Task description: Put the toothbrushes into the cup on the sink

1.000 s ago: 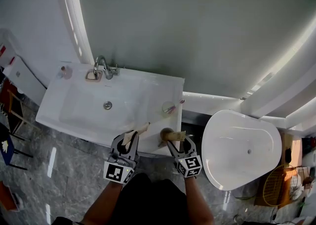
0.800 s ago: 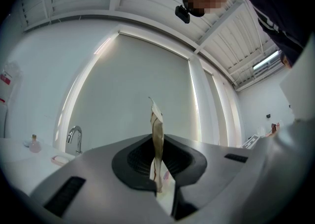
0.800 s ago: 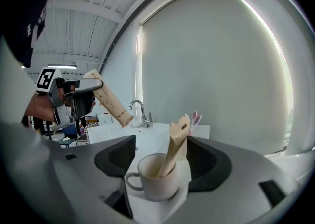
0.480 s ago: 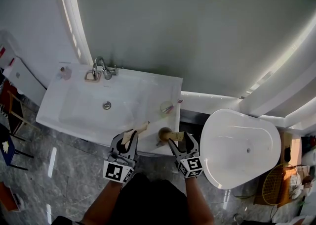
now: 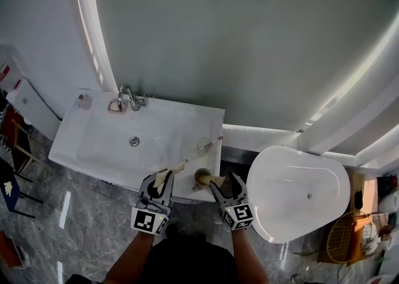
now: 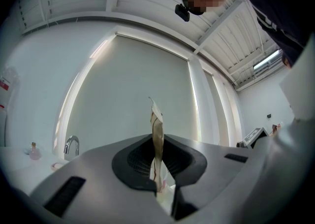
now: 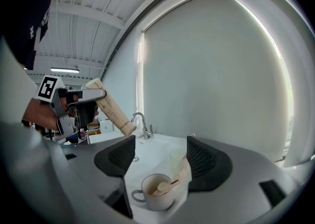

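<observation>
A beige mug (image 5: 201,178) (image 7: 156,192) stands on the white sink's (image 5: 100,151) front right corner. A paper-wrapped toothbrush (image 7: 173,182) leans in it, its end at the rim (image 5: 215,180). My right gripper (image 5: 223,183) (image 7: 160,156) is open just behind the mug, its pads clear of that toothbrush. To the left of it, my left gripper (image 5: 161,180) (image 6: 157,156) is shut on a second paper-wrapped toothbrush (image 5: 173,168) (image 6: 157,139) (image 7: 111,107), which sticks up and forward over the sink's front edge.
A clear glass (image 5: 204,145) (image 7: 177,158) with a pink-tipped item stands behind the mug. The faucet (image 5: 128,97) (image 7: 140,124) and a small bottle (image 5: 83,99) are at the sink's back. A white oval tub (image 5: 299,192) lies to the right, over grey floor tiles.
My right gripper's jaws have spread wider and let go of the wrapped toothbrush, which now rests in the mug. The left gripper keeps its hold and has barely moved.
</observation>
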Motion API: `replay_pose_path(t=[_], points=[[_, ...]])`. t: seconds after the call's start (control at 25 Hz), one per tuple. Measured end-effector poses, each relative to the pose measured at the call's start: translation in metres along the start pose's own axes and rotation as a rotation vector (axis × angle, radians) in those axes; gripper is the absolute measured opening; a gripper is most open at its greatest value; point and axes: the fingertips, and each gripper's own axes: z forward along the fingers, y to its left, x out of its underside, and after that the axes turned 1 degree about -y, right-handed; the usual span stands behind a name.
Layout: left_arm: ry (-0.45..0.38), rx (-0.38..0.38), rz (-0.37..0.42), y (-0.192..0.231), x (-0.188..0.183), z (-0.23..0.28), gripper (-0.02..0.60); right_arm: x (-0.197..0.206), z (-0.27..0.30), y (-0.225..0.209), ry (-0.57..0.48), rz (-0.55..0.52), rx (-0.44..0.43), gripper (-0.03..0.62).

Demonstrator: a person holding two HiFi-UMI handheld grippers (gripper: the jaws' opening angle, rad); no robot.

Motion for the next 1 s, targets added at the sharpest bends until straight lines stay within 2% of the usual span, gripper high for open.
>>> replay_pose_path(t=[0.52,1.0], points=[[-0.002,0.022,-0.005,-0.019,-0.009,0.003,0.048,-0.060,-0.026,0.010,-0.096,-0.063,-0.008,0.313],[0.005,0.033,-0.014,-0.019,-0.007,0.001,0.048,-0.068,-0.029,0.018,-0.101,-0.108,0.003,0.313]])
